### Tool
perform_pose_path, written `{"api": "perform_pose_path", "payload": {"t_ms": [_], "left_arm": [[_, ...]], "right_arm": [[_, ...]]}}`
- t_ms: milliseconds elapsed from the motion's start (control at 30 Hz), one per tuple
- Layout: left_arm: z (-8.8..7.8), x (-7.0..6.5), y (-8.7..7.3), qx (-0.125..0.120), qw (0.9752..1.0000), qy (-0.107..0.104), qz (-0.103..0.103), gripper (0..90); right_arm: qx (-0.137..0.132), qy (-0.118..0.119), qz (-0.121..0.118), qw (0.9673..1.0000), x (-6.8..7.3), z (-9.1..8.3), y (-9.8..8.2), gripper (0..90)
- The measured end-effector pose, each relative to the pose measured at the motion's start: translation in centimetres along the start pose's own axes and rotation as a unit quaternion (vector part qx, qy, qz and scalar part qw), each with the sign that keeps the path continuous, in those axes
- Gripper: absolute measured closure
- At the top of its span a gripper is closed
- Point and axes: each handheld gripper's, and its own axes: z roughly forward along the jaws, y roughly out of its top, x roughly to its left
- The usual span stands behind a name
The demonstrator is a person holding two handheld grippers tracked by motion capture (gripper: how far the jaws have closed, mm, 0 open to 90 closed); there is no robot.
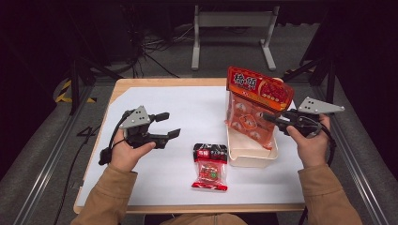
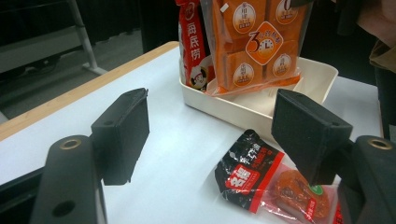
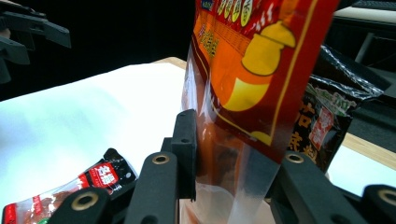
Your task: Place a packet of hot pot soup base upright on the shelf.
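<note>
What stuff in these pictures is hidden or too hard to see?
- Bottom of the big orange bag: in the high view, hidden behind the wall of the white bin.
- Dark packet behind that bag: in the right gripper view, mostly covered by the bag; its print is too blurred to read.
- Small red snack pack: in the left gripper view, cut off by the bottom edge and partly covered by the left gripper.

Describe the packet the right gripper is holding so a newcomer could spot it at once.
On the white table, find the cream tray at the right. The big orange pouch stands in it, pinched by the right gripper; unlike the small black-topped snack packet lying flat nearby, it is tall and upright.
</note>
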Motion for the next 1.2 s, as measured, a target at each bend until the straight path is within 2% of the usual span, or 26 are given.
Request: {"api": "perform_pose_path", "payload": {"t_ms": [167,433,667,800,900,933,1000,1200], "left_arm": [[0.1,-0.1,0.0,0.0,1.0,0.0,0.001,28.7],[0.5,-0.1,-0.2,0.007,1.0,-0.002,0.002,28.8],[0.9,-0.2,-0.3,0.013,0.9999,-0.007,-0.001,28.8],[1.1,-0.2,-0.4,0.014,0.9999,-0.007,0.0,28.8],[1.1,-0.1,-0.4,0.016,0.9998,-0.008,0.003,29.4],[1.2,-0.1,-0.5,0.016,0.9998,-0.009,-0.001,30.1],[1.4,-0.1,-0.6,0.015,0.9998,-0.013,0.002,30.6],[2.1,0.0,-0.9,0.028,0.9994,-0.019,-0.005,30.8]], "right_arm": [[0.011,-0.011,0.007,0.9999,-0.1,0.2,-0.8,70.3],[0.022,-0.016,0.0,0.9996,0.2,0.4,-1.2,70.2],[0.049,-0.028,-0.009,0.9984,0.5,0.9,-1.8,70.1],[0.066,-0.025,-0.017,0.9974,0.9,1.8,-2.3,70.2],[0.061,-0.021,-0.003,0.9979,0.6,1.7,-2.5,70.2],[0.061,-0.019,0.009,0.9979,0.2,1.5,-2.9,70.2],[0.06,-0.017,0.013,0.9979,0.1,1.5,-3.0,70.1],[0.062,-0.012,0.048,0.9969,-0.6,1.3,-3.7,69.7]]}}
